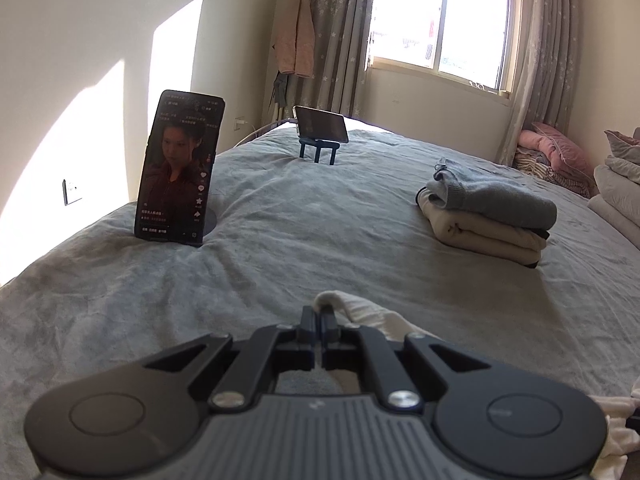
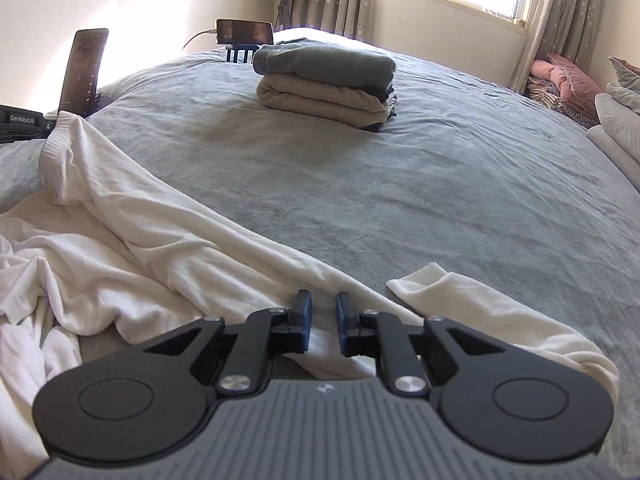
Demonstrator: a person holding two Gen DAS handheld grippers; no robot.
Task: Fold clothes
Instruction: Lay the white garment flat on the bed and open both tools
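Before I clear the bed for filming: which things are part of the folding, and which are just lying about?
Part of the job:
white garment
folded stack
left gripper, shut on the garment
right gripper, open

Lying about:
upright phone
sideways phone on stand
pink bedding

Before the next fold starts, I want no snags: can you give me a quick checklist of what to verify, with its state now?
1. Left gripper has hold of the white garment: ok, its jaws are shut on a ribbed edge.
2. Right gripper has a grip: not ok, its jaws are open above the cloth.
3. Garment laid flat: not ok, it is bunched and wrinkled on the left side.
4. Loose sleeve straightened: not ok, it lies curled apart to the right.
5. Bedspread ahead free for folding: ok.
6. Folded stack out of the way: ok, it sits farther up the bed.
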